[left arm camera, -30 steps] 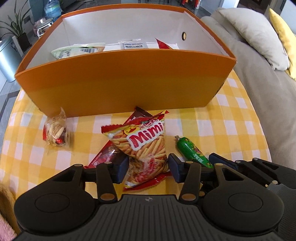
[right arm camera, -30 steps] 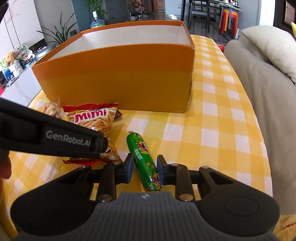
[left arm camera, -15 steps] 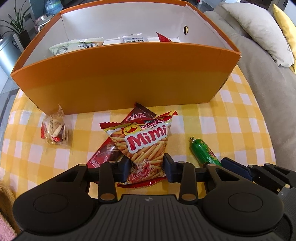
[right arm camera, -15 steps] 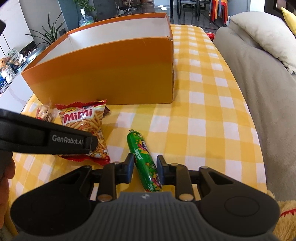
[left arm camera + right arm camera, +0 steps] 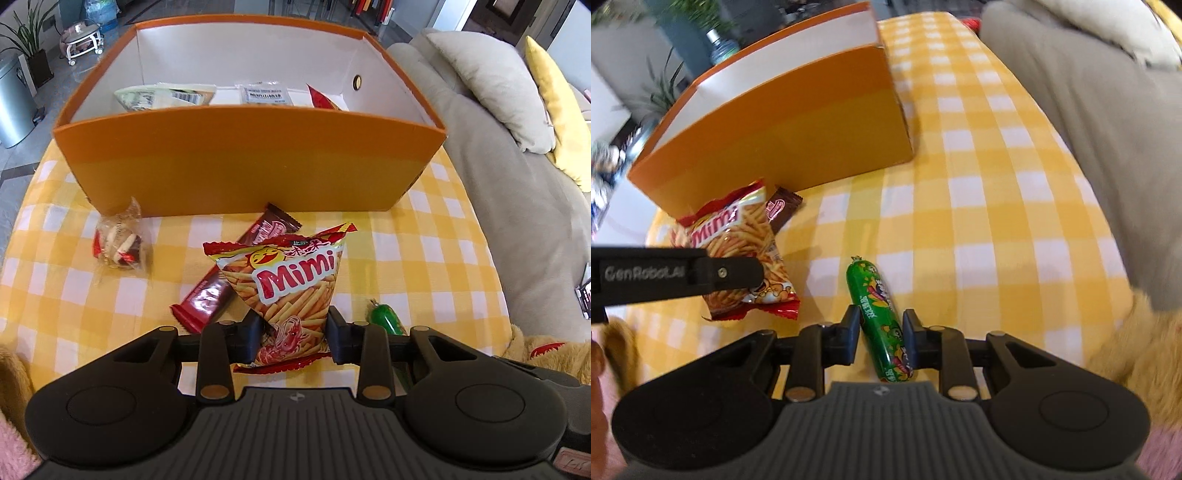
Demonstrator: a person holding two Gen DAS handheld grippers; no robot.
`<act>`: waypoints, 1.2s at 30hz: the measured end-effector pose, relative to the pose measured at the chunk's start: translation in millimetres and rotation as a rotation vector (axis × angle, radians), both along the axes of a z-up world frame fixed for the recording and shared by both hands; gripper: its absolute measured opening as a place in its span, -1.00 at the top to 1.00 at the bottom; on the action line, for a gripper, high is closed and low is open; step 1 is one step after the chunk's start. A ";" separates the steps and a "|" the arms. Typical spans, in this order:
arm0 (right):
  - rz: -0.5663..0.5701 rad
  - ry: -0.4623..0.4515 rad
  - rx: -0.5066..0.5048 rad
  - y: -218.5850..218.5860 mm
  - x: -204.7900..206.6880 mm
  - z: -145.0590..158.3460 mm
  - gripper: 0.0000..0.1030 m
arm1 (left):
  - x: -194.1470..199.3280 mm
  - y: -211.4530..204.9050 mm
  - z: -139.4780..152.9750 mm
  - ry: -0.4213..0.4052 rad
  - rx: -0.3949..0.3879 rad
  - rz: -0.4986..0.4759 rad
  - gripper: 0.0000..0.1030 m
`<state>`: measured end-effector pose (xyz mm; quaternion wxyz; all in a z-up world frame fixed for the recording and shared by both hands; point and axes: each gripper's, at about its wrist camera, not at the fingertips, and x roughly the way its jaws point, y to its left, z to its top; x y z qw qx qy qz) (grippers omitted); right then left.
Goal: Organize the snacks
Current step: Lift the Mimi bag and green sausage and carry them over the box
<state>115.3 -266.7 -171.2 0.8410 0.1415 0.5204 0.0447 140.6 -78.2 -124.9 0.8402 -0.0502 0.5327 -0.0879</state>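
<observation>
My left gripper (image 5: 294, 334) is shut on the red Mimi snack bag (image 5: 291, 291) and holds it raised and tilted above the cloth; the bag also shows in the right wrist view (image 5: 738, 243). My right gripper (image 5: 881, 334) is shut on the green sausage stick (image 5: 877, 310), lifted off the table; its tip shows in the left wrist view (image 5: 384, 317). The orange box (image 5: 251, 166) stands ahead with several packets inside. A brown wafer bar (image 5: 236, 273) lies under the Mimi bag.
A clear bag of candies (image 5: 120, 245) lies left near the box front. The yellow checked tablecloth (image 5: 424, 258) covers the table. A grey sofa (image 5: 517, 206) with cushions runs along the right. A plush toy (image 5: 546, 350) sits at lower right.
My left gripper closed on the Mimi bag and lifted it, uncovering more of the brown bar. My right gripper raised the green sausage and swung, tilting its view.
</observation>
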 end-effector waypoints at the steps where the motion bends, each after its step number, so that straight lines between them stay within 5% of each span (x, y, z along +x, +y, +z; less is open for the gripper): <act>1: -0.010 -0.002 0.005 0.2 -2.7 3.0 0.59 | -0.1 2.8 2.4 -0.004 -0.001 0.004 0.24; 21: -0.070 -0.154 0.059 6.6 -19.6 99.3 0.61 | -5.4 39.8 75.9 -0.161 -0.093 -0.009 0.24; 28: 0.007 -0.226 0.079 15.4 11.7 142.0 0.61 | 20.8 49.6 107.0 -0.242 -0.082 -0.045 0.24; 36: 0.076 -0.271 0.056 33.4 73.1 170.4 0.61 | 82.7 61.6 111.5 -0.166 -0.115 -0.041 0.24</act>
